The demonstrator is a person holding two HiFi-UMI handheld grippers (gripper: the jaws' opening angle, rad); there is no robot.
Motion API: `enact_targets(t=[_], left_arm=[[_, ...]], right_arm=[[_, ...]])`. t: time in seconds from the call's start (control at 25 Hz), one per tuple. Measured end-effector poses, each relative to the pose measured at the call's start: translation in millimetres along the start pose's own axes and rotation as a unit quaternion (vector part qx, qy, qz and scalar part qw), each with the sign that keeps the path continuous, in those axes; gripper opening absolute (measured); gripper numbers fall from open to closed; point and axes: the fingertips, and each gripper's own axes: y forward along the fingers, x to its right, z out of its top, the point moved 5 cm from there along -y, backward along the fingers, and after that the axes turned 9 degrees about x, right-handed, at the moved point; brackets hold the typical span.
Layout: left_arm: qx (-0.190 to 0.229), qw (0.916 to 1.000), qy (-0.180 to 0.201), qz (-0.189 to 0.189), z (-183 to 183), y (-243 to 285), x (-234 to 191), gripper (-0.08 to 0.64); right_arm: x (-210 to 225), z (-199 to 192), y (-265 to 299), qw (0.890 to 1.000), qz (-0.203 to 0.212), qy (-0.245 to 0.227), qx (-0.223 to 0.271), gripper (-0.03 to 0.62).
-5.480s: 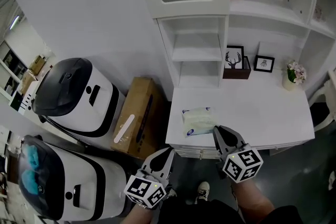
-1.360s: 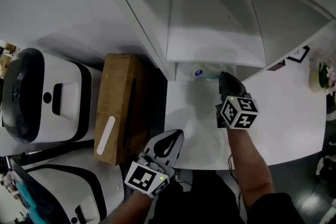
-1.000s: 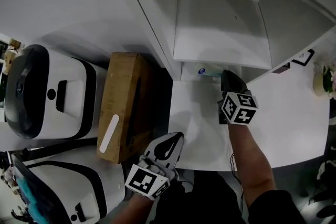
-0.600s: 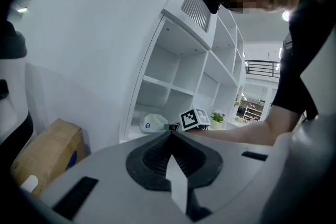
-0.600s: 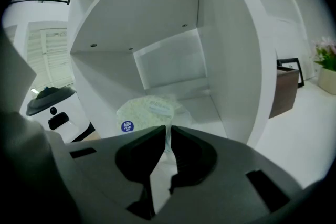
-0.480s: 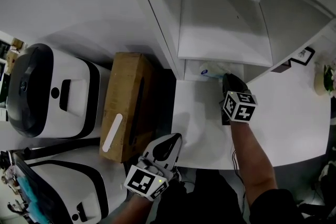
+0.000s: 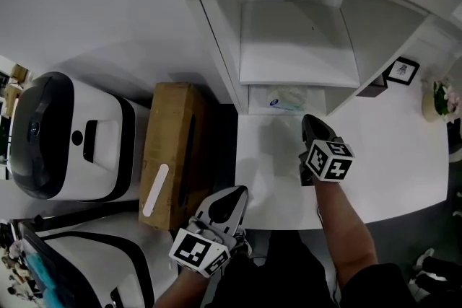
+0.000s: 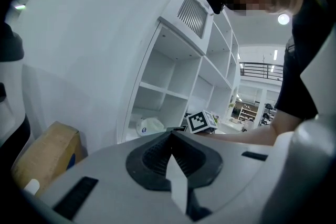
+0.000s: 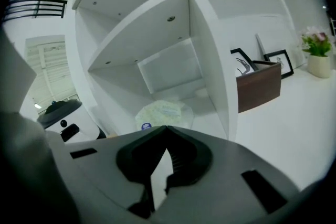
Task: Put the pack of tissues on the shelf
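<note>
The pack of tissues [image 7: 286,98], pale green with a blue mark, lies in the lowest open compartment of the white shelf unit [image 7: 297,54], at the back of the white desk [image 7: 382,148]. In the right gripper view the pack [image 9: 163,114] rests just past the jaw tips. My right gripper [image 7: 311,124] is shut and empty, a short way in front of the pack and apart from it. My left gripper [image 7: 229,199] is shut and empty, low at the desk's front left corner. The left gripper view shows the pack [image 8: 148,126] in the same compartment.
A brown cardboard box [image 7: 175,151] stands on the floor left of the desk, with two white and black machines [image 7: 68,137] beyond it. Picture frames [image 7: 401,70], a brown holder [image 9: 257,89] and a flower pot [image 7: 440,97] stand at the desk's right.
The pack, gripped on the desk 5.5 s ago, now lies in the shelf compartment. My right gripper has let go and drawn back toward me. The left gripper has barely moved.
</note>
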Motion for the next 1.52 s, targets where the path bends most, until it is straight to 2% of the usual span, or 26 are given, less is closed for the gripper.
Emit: enact_targets(t=[0.28, 0.44, 0.76, 1.04, 1.32, 1.52], left_arm=[[0.008, 0.9995, 0.004, -0.029, 20, -11, 7, -0.002], [0.014, 0.9986, 0.011, -0.049, 32, -22, 15, -0.002], [0.018, 0.9976, 0.015, -0.065, 43, -47, 19, -0.002], [0.031, 0.9963, 0.002, -0.08, 49, -74, 19, -0.002], [0.042, 0.9945, -0.006, -0.096, 51, -102, 19, -0.002], [0.039, 0.9935, -0.007, -0.107, 45, -124, 15, -0.002]], right_arm=[[-44, 30, -51, 0.998, 0.046, 0.007, 0.03, 0.005], [-71, 42, -84, 0.997, 0.067, -0.006, 0.039, 0.005], [-113, 59, -141, 0.995, 0.074, -0.021, 0.068, 0.005], [-156, 67, -186, 0.991, 0.084, -0.066, 0.086, 0.005], [-192, 54, -217, 0.99, 0.089, -0.074, 0.083, 0.005], [-208, 39, -240, 0.991, 0.075, -0.068, 0.084, 0.005]])
